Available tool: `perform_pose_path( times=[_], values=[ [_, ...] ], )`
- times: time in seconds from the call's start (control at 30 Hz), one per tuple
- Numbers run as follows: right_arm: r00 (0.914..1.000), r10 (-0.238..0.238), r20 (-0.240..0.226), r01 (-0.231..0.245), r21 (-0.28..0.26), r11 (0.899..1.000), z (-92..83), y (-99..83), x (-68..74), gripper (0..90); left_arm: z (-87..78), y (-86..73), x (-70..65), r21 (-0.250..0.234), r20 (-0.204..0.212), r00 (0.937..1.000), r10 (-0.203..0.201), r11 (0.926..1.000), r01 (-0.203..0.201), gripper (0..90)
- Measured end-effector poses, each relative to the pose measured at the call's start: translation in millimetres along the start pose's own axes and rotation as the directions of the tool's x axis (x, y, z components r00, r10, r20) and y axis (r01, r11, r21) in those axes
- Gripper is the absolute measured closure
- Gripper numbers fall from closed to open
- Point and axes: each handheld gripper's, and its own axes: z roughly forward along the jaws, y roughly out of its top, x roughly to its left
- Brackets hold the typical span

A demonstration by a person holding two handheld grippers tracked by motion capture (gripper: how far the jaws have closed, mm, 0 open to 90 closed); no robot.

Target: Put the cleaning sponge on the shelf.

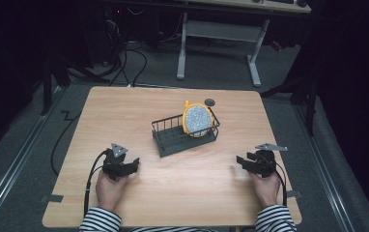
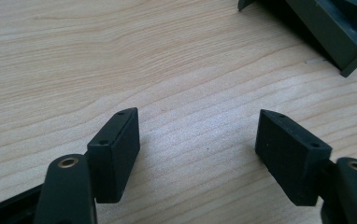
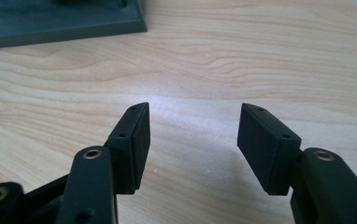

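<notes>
Our left gripper (image 1: 133,166) and right gripper (image 1: 241,161) rest spread apart, holding nothing. The speckled yellow-rimmed plate (image 1: 196,119) stands in the dish rack (image 1: 173,140) at twelve o'clock; whatever remains is unclear.

The right tool (image 3: 193,140) hangs low over a pale wood-grain counter (image 3: 260,56), its two black jaws rising from six o'clock and standing well apart, nothing between them. Ribbed pads (image 3: 141,140) face each other across bare wood, and brass-coloured rivets mark the linkage arms at seven and four o'clock. A soft glare lies on the counter just beyond the jaw tips. At eleven o'clock, the flat dark-grey base of a tray (image 3: 60,23) rests on the counter, cut off by the top edge.
</notes>
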Motion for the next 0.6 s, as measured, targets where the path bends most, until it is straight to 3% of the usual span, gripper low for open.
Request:
perform_pose_path(
  times=[0.27, 0.4, 0.6],
  values=[
    [0.9981, -0.035, 0.050, 0.035, 0.006, 0.999, 6.6, -14.9, 4.0, 42.9, -0.2, 0.0, -0.2, 0.001, 0.000, 1.0000, 0.000, 1.0000, 0.000, 31.4],
    [0.9878, -0.104, 0.116, 0.106, -0.012, 0.994, 7.2, -25.0, 13.0, 43.0, -0.4, -0.4, -0.7, 0.001, -0.003, 1.0000, -0.001, 1.0000, 0.001, 31.4],
    [0.9872, -0.109, 0.117, 0.111, -0.011, 0.994, 7.2, -25.3, 14.3, 42.5, -0.6, -0.5, -0.9, 0.001, -0.003, 1.0000, -0.002, 1.0000, 0.002, 31.4]
  ],
)
